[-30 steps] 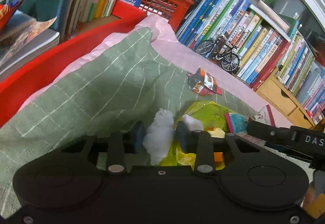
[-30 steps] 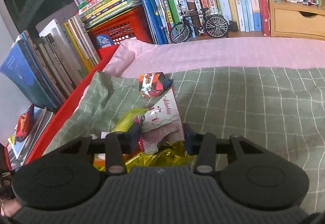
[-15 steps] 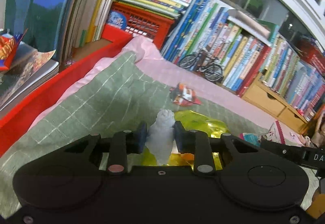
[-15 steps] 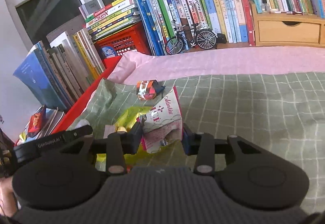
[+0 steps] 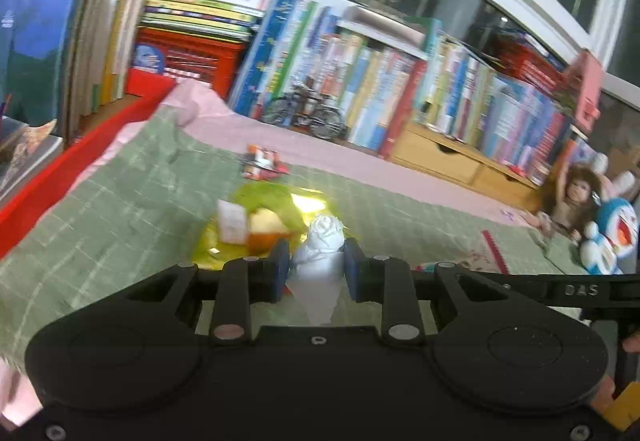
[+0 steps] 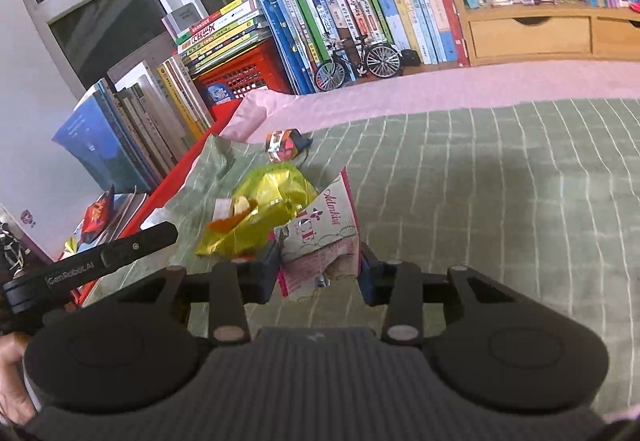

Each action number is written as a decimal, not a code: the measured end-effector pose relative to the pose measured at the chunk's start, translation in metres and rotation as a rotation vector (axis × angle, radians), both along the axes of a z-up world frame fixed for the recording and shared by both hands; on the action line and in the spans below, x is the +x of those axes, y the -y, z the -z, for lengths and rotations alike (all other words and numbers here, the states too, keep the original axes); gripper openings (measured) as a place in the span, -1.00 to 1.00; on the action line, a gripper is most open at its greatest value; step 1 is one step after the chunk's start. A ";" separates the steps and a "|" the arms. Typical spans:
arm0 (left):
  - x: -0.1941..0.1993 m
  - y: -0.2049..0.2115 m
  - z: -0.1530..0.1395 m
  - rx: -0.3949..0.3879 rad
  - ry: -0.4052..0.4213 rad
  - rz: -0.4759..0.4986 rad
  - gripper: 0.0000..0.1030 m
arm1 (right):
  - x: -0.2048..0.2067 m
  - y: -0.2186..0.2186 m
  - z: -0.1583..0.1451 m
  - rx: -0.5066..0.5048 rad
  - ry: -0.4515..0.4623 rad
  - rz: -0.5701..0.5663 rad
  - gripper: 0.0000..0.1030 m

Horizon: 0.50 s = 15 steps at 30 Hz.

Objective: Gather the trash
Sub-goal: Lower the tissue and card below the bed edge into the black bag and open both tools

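Observation:
My left gripper [image 5: 316,273] is shut on a crumpled white tissue [image 5: 322,261], held above the green checked blanket [image 5: 120,209]. My right gripper [image 6: 318,267] is shut on a pink and white snack packet [image 6: 320,241]. On the blanket just beyond both lies a crinkled yellow-green foil bag [image 5: 264,217] [image 6: 260,209] with orange and white scraps on it. Farther back sits a small red and white wrapper [image 5: 262,163] [image 6: 284,145]. The right packet's edge shows low at the right of the left wrist view.
Rows of books [image 6: 400,1], a red crate [image 6: 244,73], a model bicycle [image 6: 358,59] and a wooden drawer unit [image 6: 532,31] line the back. A red bed rail [image 5: 48,177] runs along the left. A doll [image 5: 572,197] and a blue plush toy [image 5: 612,237] sit at the right.
Both grippers have pulled back and away from the books with their loads. The left one has risen and rolled. The foil bag and small wrapper now look farther off.

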<state>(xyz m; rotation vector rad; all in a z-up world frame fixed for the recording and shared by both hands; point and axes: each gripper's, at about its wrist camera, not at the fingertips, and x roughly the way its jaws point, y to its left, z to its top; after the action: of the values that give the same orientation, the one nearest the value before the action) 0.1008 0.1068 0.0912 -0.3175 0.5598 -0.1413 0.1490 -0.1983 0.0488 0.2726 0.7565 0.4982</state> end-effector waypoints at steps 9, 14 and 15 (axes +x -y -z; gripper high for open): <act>-0.051 0.034 0.003 0.043 0.007 0.098 -0.48 | -0.042 0.021 0.011 0.020 -0.038 -0.010 -0.14; -0.082 0.045 0.012 0.045 -0.008 0.145 -0.47 | -0.068 0.030 0.021 0.033 -0.075 -0.019 -0.13; -0.087 0.047 0.014 0.044 -0.011 0.155 -0.47 | -0.073 0.032 0.023 0.036 -0.083 -0.021 -0.13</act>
<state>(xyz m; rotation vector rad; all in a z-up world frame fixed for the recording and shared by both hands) 0.0134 0.0601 0.0776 -0.2319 0.5976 -0.2768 0.0759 -0.2304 0.0261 0.3207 0.8327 0.5234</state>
